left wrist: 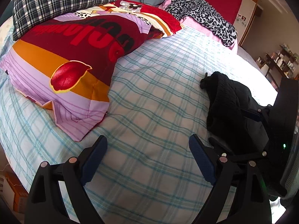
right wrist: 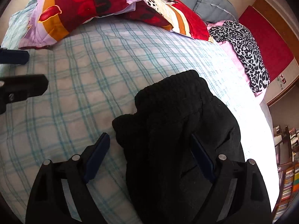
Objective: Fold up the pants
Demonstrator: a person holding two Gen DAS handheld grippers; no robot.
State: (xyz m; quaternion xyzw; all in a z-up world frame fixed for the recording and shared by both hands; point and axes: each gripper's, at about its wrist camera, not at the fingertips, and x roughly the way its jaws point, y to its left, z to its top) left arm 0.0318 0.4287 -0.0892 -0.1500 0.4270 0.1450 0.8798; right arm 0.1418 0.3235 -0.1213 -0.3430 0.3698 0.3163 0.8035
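Each gripper, left (left wrist: pixel 147 157) and right (right wrist: pixel 149 155), is built from black moulded arms, fitted with ribbed dark-blue pads (left wrist: pixel 200 160) and round silver pivot pins (right wrist: pixel 222 157).

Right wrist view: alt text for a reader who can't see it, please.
Black pants lie bunched on a blue-checked bedsheet, between the fingers of the open right tool. A colourful pillow sits beyond; the left tool shows at the left edge.

left gripper (left wrist: pixel 147 158) splayed wide, right gripper (right wrist: pixel 149 156) apparently likewise, both angled down
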